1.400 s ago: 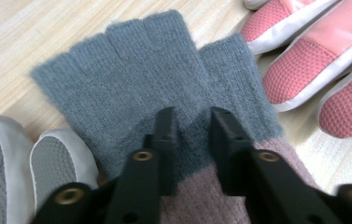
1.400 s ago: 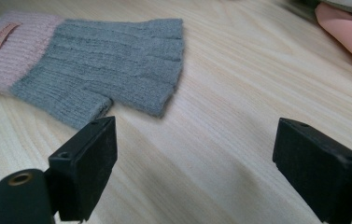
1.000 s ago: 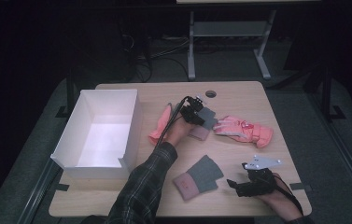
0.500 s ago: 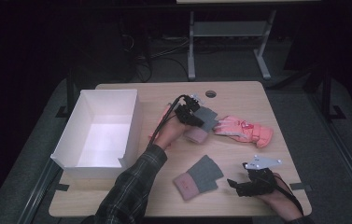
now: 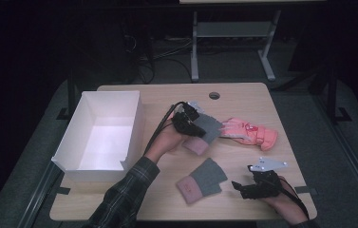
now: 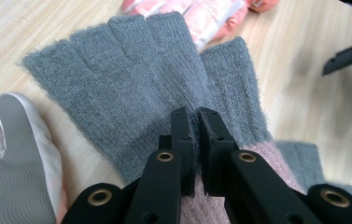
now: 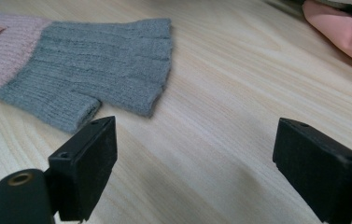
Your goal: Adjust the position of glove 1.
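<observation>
My left gripper (image 5: 199,127) is shut on a grey fingerless glove with a pink cuff (image 5: 211,127) and holds it just above the table's middle. In the left gripper view the jaws (image 6: 196,122) pinch the knit near the cuff, and the grey glove (image 6: 131,79) hangs spread out. A second grey and pink glove (image 5: 200,181) lies flat near the front, shown close up in the right gripper view (image 7: 85,60). My right gripper (image 5: 249,186) rests at the front right, open (image 7: 194,149), with bare wood between its jaws.
A pink ski glove (image 5: 251,134) lies right of the held glove. Another pink and white glove (image 6: 10,154) lies beneath it on the left. A white open box (image 5: 134,123) stands at the table's left. A round cable hole (image 5: 214,95) sits near the far edge.
My left gripper has risen and shifted slightly left with the grey glove, which now hangs off the table. The right gripper has stayed put.
</observation>
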